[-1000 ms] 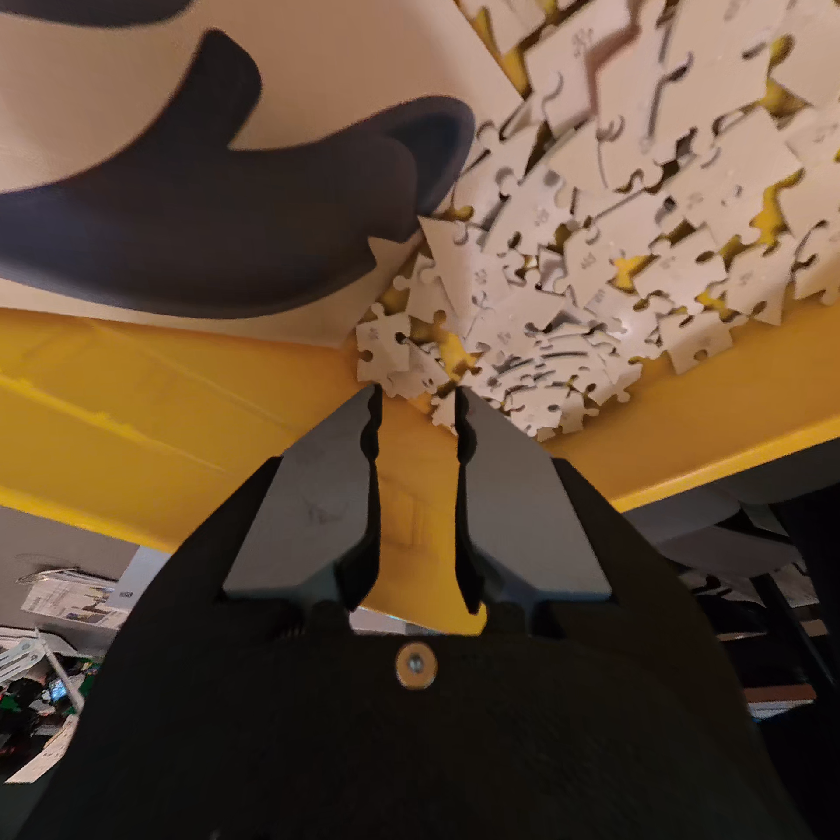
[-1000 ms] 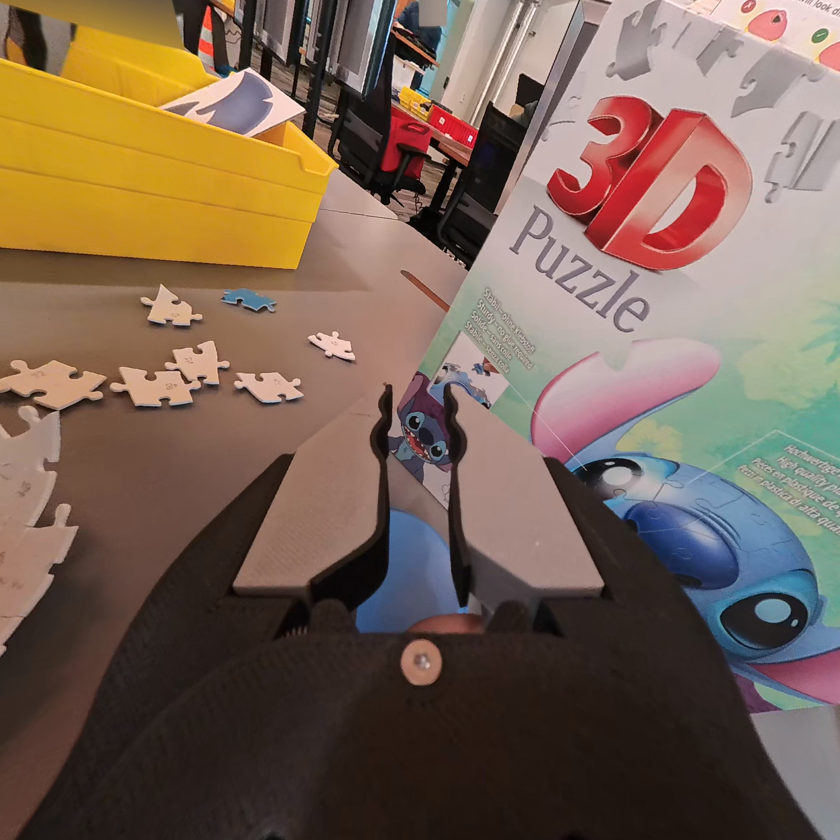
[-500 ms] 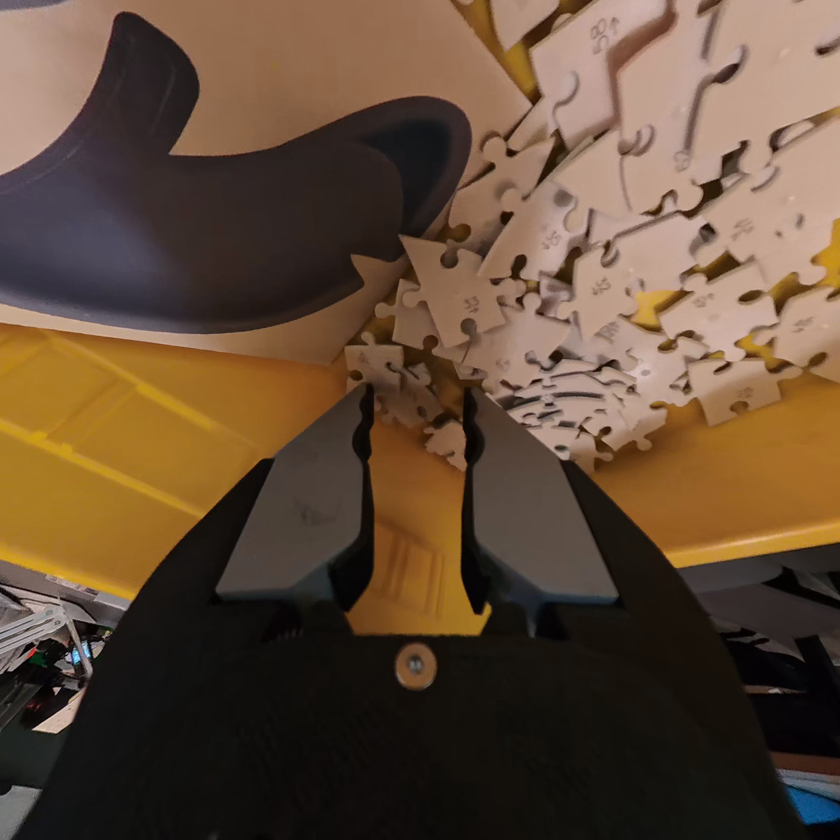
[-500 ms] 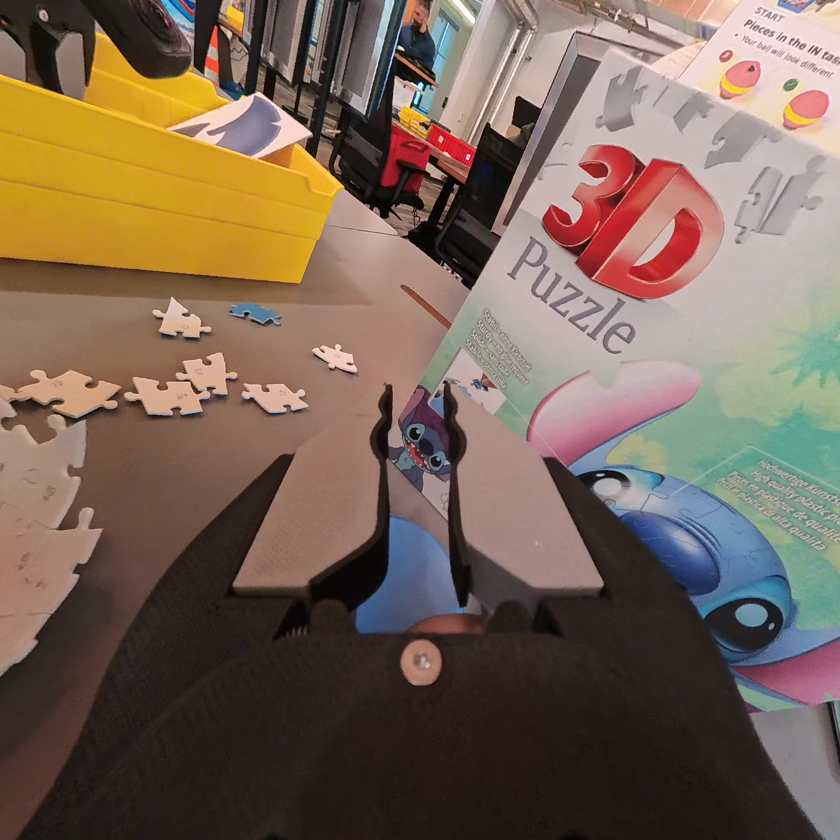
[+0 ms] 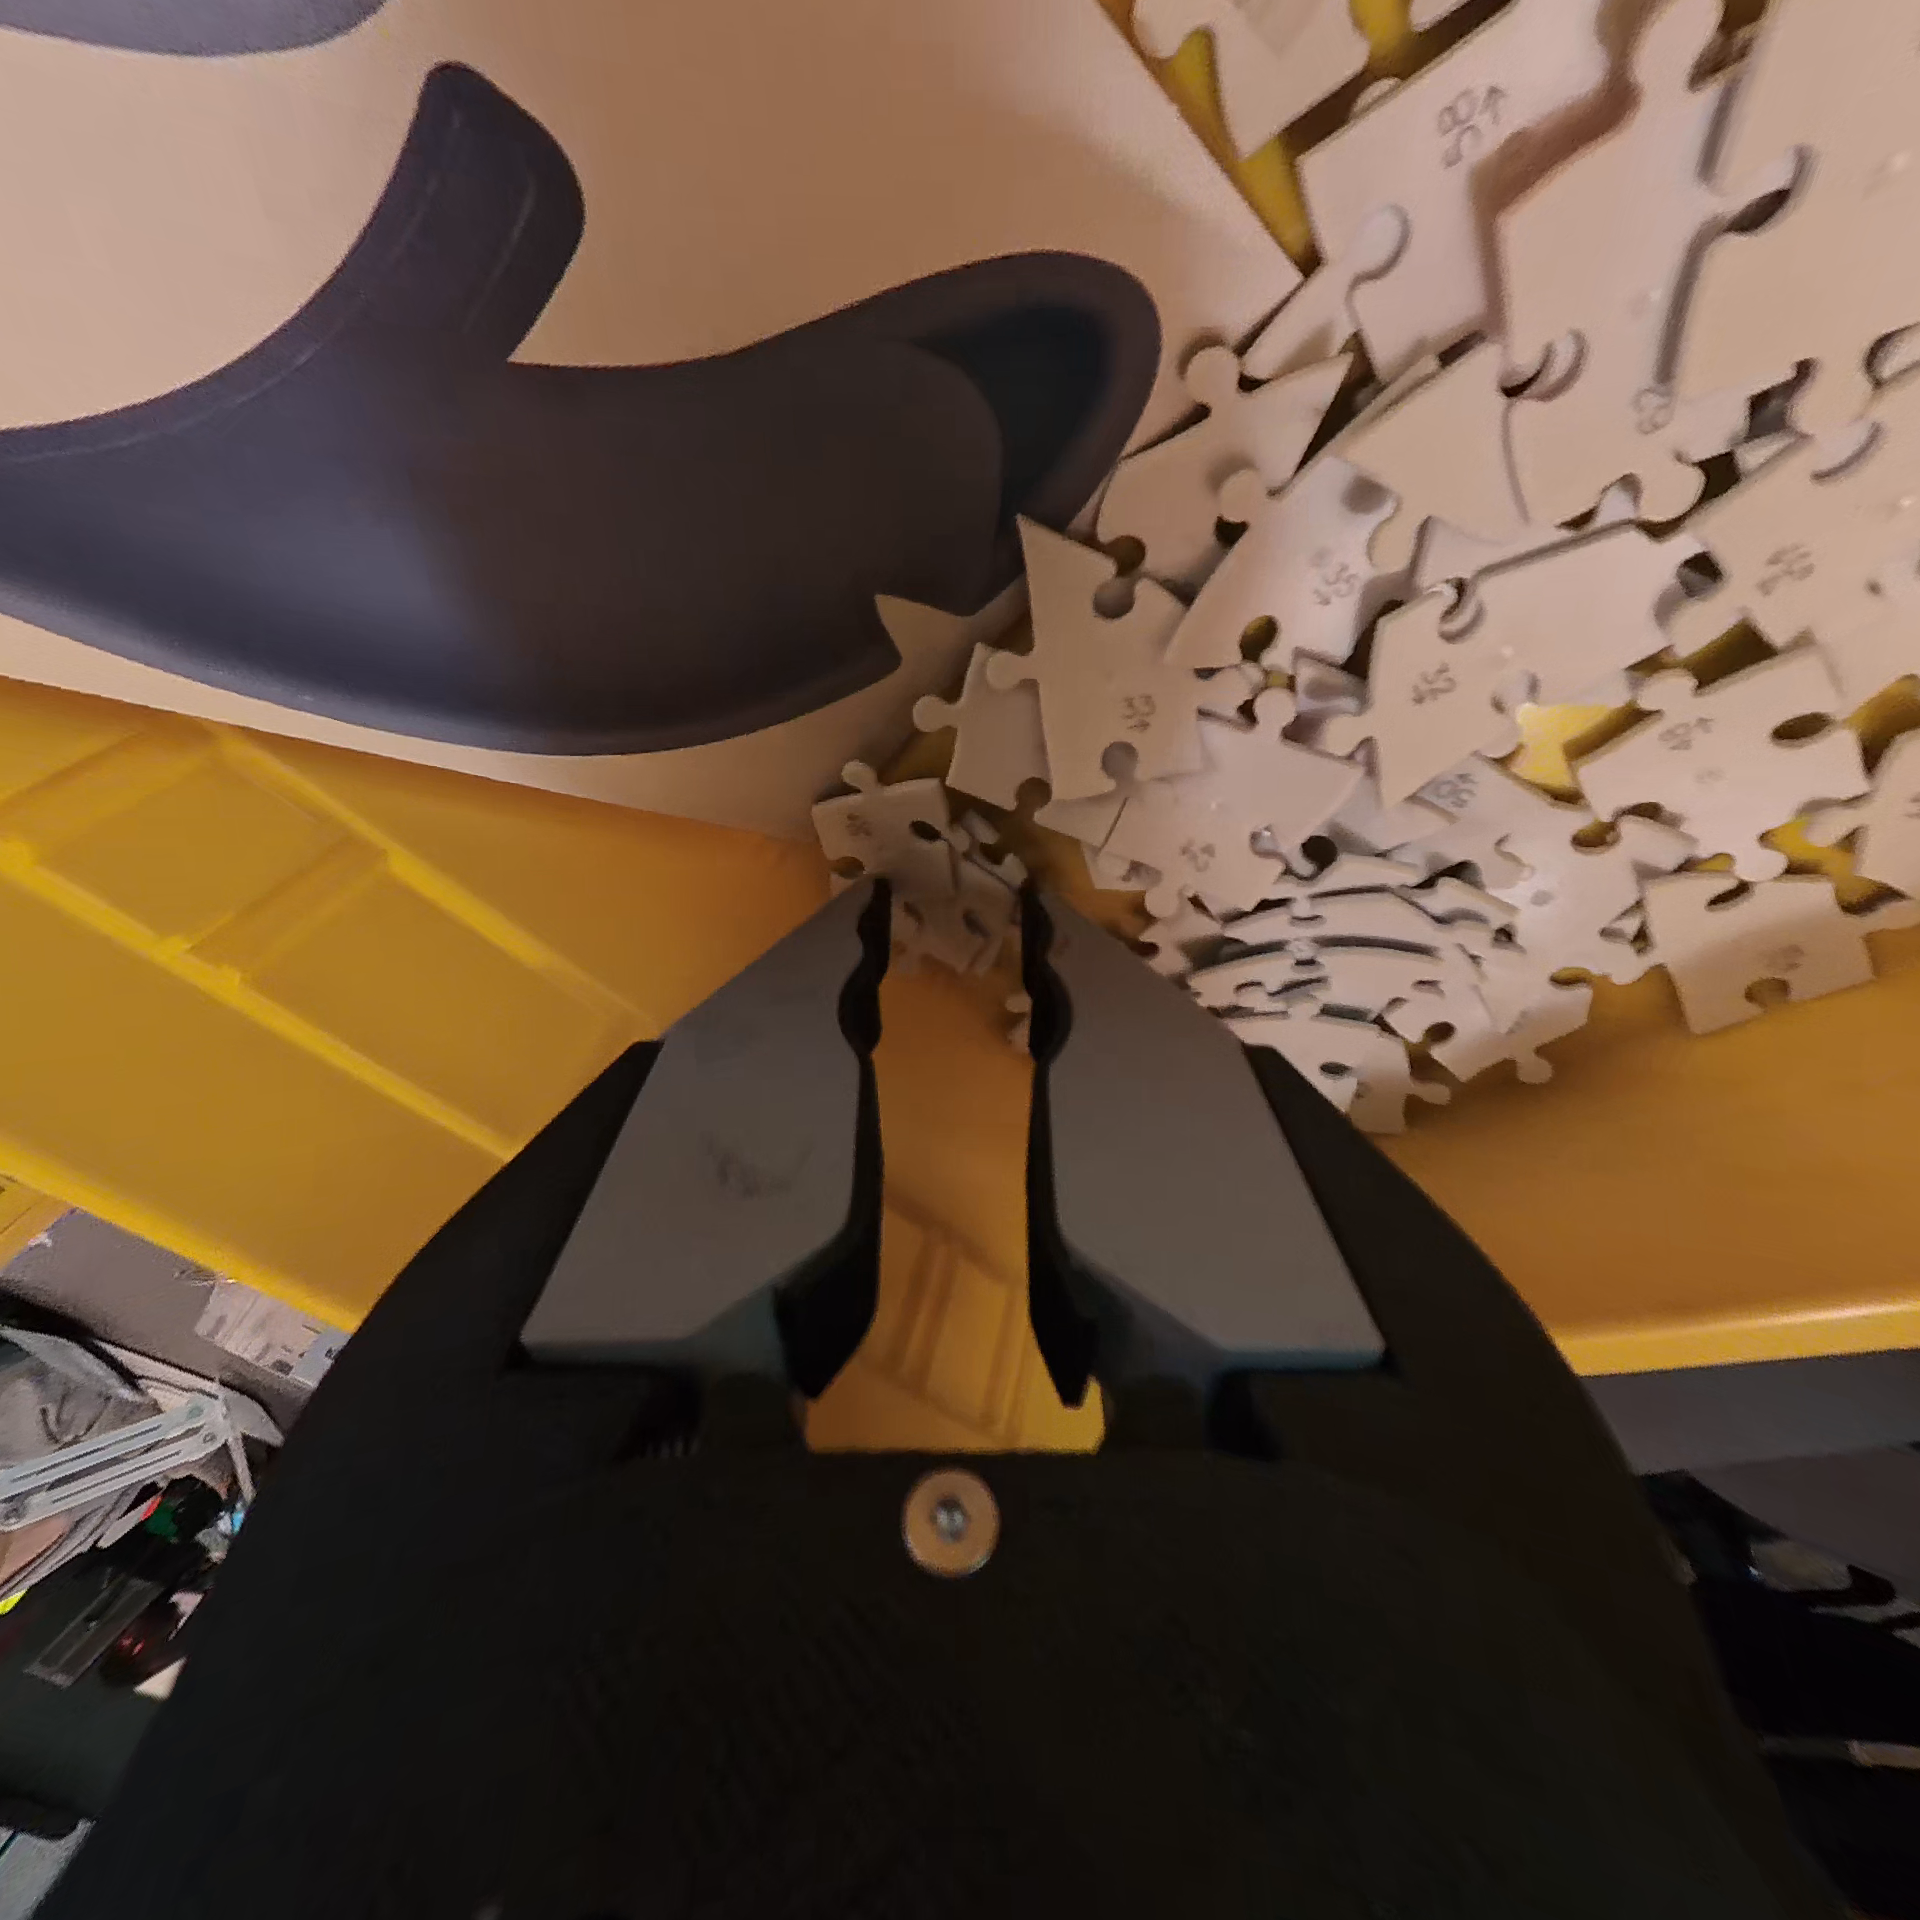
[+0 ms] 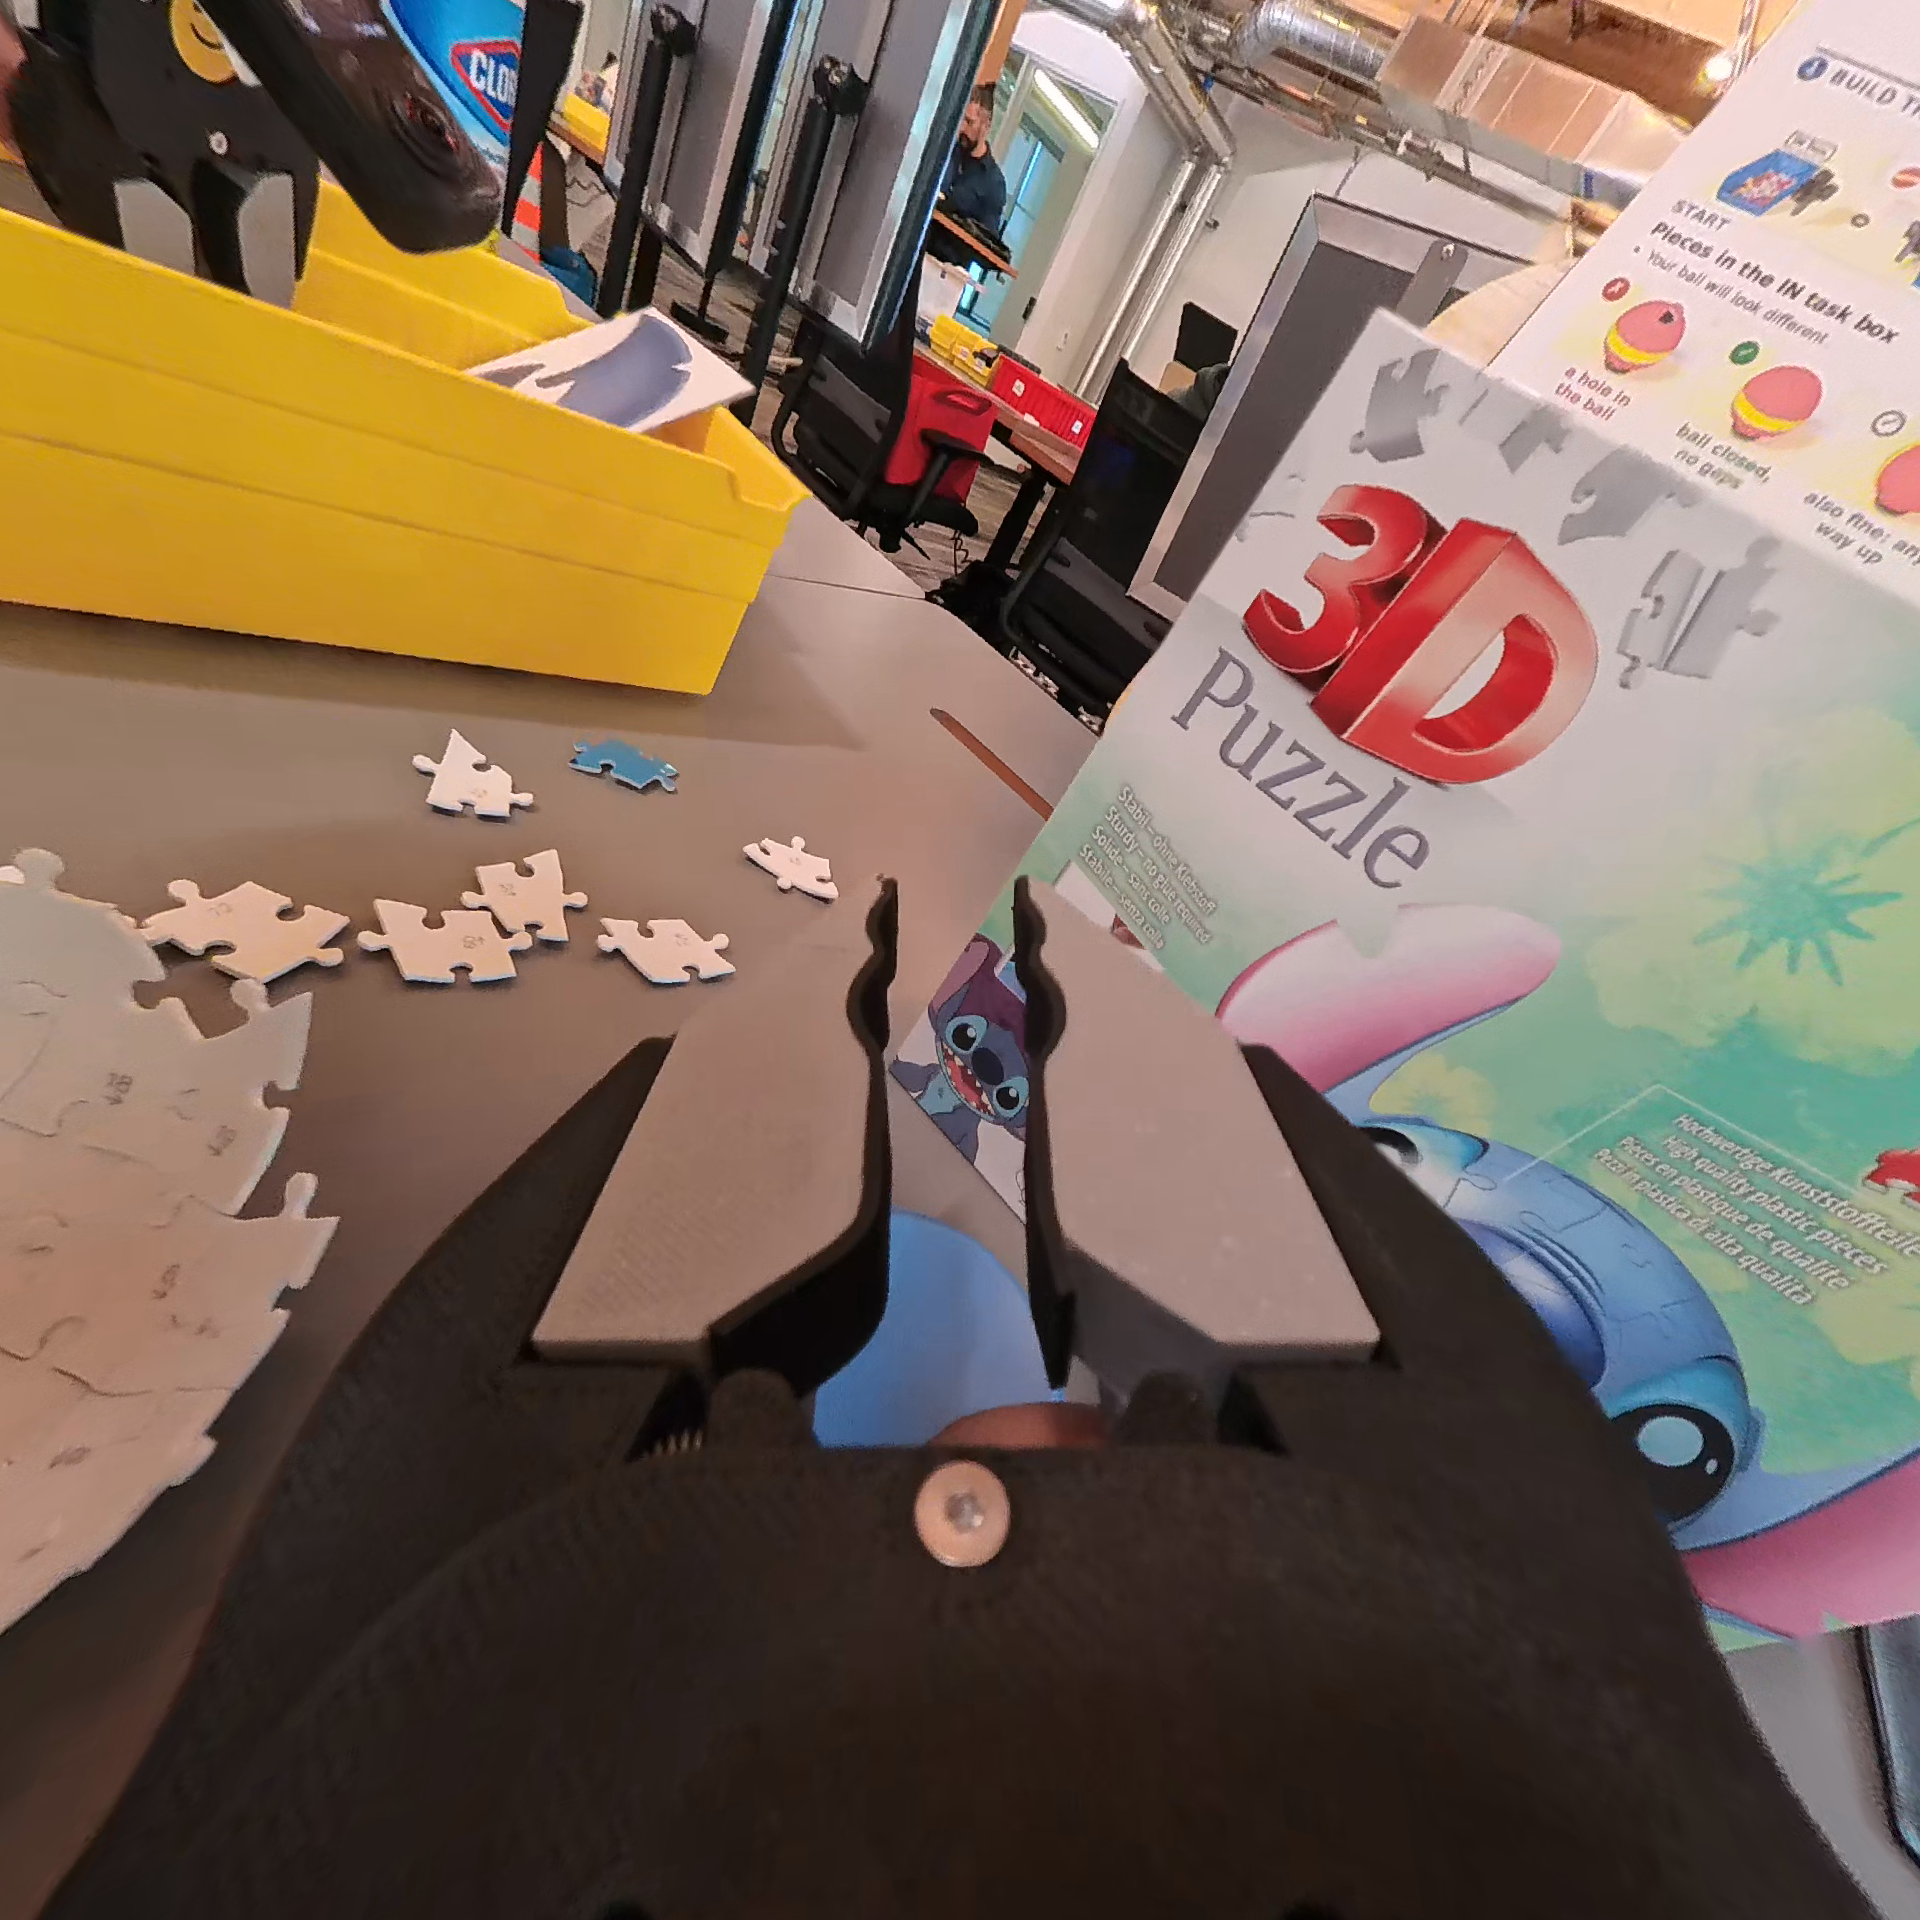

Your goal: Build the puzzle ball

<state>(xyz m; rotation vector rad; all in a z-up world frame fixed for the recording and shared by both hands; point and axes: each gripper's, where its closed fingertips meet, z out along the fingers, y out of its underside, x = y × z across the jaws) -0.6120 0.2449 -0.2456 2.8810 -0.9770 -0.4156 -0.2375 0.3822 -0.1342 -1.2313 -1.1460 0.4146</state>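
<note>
Reaching into the yellow bin (image 5: 312,987) for another puzzle piece.

We hold our left claw (image 5: 951,914) slightly parted and empty at the edge of the piece pile (image 5: 1455,727); our right claw (image 6: 951,914), equally parted and empty, waits over the desk (image 6: 623,1091) beside the half-built ball shell (image 6: 114,1195). These pieces look thin, light, stiff and slick, so we should pinch one by an exposed edge.

Your left wrist view is warm and dim, with the puzzle pieces (image 5: 1455,675) smeared by motion blur toward the upper right. Your right wrist view is brighter and sharper, lit by ceiling lights at upper right; the puzzle box (image 6: 1507,935) bows from wide-angle distortion, and the frame's lower part is dark.
</note>
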